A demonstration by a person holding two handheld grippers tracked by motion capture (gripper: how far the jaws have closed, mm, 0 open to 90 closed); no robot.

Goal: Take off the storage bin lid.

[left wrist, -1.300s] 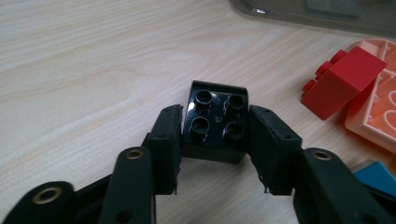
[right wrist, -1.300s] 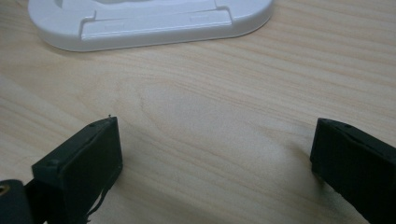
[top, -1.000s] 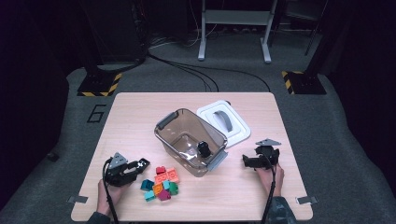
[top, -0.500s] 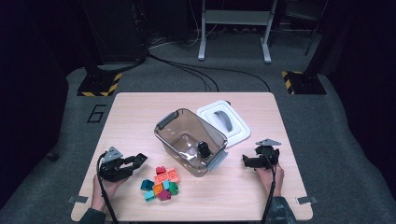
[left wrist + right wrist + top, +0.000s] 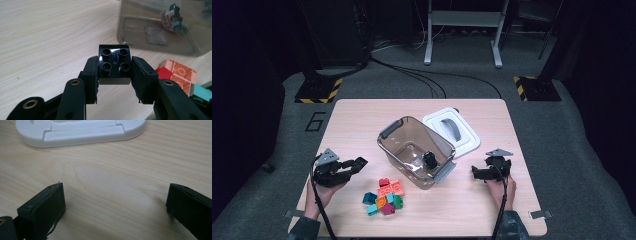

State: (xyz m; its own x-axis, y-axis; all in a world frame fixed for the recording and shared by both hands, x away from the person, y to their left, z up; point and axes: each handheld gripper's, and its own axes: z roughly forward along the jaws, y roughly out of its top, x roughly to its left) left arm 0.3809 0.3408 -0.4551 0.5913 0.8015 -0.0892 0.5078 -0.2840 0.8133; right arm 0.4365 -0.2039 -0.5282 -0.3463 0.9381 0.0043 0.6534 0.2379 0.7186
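Left gripper [image 5: 114,75] fingers clamped a black brick [image 5: 114,65] above tabletop [image 5: 362,130], right gripper [image 5: 116,207] fingers spread wide — nothing between.

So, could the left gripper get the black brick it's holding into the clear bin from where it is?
Probably yes. The left gripper is shut on the black brick, and the clear bin stands open-topped just beyond it, its white lid lying off to the side.
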